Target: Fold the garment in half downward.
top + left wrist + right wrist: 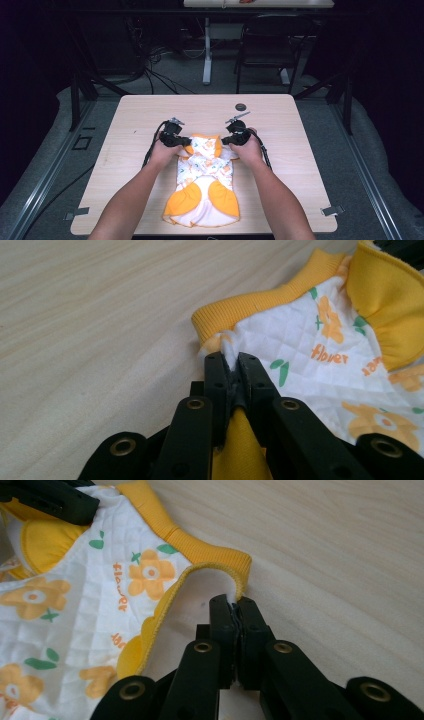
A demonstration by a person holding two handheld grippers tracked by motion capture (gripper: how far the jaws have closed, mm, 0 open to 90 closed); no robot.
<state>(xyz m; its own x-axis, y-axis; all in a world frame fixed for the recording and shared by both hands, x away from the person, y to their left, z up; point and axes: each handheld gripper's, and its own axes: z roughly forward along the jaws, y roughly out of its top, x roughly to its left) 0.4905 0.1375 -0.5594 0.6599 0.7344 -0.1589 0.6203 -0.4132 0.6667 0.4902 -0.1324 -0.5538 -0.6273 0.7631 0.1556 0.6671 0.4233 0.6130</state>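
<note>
A small quilted white garment (204,180) with orange flowers and yellow ribbed trim lies on the wooden table (130,125), its yellow-patched end toward the person. My left gripper (186,142) pinches the garment's far left edge; in the left gripper view (231,360) the jaws stand closed on the fabric (320,350) beside the yellow collar band. My right gripper (226,140) pinches the far right edge; in the right gripper view (233,601) the jaws are closed on the garment's (100,595) hem near the yellow cuff. The other gripper's black jaw shows at the top left of that view.
A small dark round object (241,106) lies on the table beyond the right gripper. A black chair (270,45) and a white table leg (207,55) stand past the far edge. Metal brackets (332,210) sit at the near corners.
</note>
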